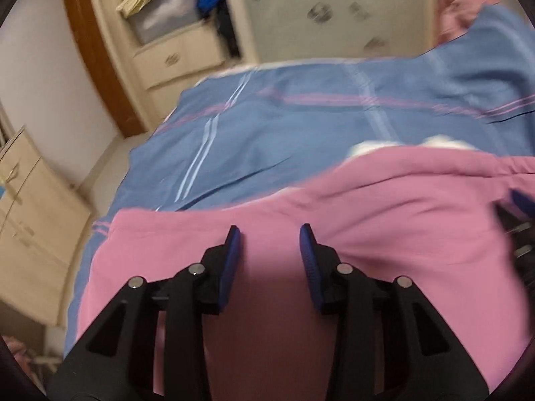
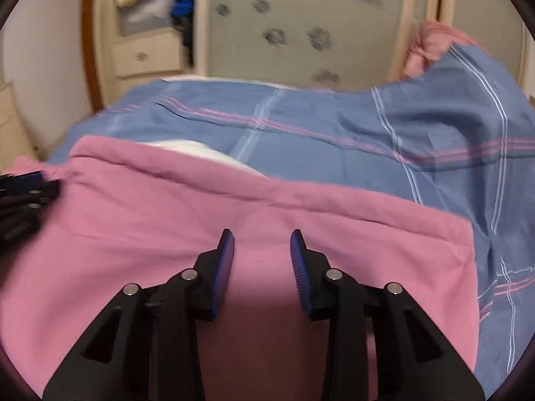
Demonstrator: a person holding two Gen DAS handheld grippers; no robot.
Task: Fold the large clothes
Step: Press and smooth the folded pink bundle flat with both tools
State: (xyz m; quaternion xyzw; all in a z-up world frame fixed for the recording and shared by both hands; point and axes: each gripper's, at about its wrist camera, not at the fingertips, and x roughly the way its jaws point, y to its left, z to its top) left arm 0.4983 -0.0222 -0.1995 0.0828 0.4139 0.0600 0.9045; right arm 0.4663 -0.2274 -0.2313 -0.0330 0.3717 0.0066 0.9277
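While both of your grippers hang over the bed, this is how things lie:

Left gripper (image 1: 270,234): your blue pads stand apart with nothing between them, poised over the left part of the pink garment (image 1: 367,214); whether the tips touch the cloth cannot be told.

Right gripper (image 2: 262,237): released as well, jaws parted over the right part of the same garment (image 2: 167,220), nothing clamped.

Pink garment: spread flat on the blue striped bedsheet (image 2: 317,127), its right edge ending short of the sheet's raised fold. A long crease runs across it ahead of your right gripper, and a patch of white lining (image 2: 200,148) shows at its far edge.

Bedsheet: blue with pink and white stripes (image 1: 267,127), bunched up at the far right, where a pink pillow (image 2: 431,45) shows behind it.

Background: cream wardrobe (image 2: 301,26) with patterned doors and an open shelf of clothes (image 1: 174,6), blurred.
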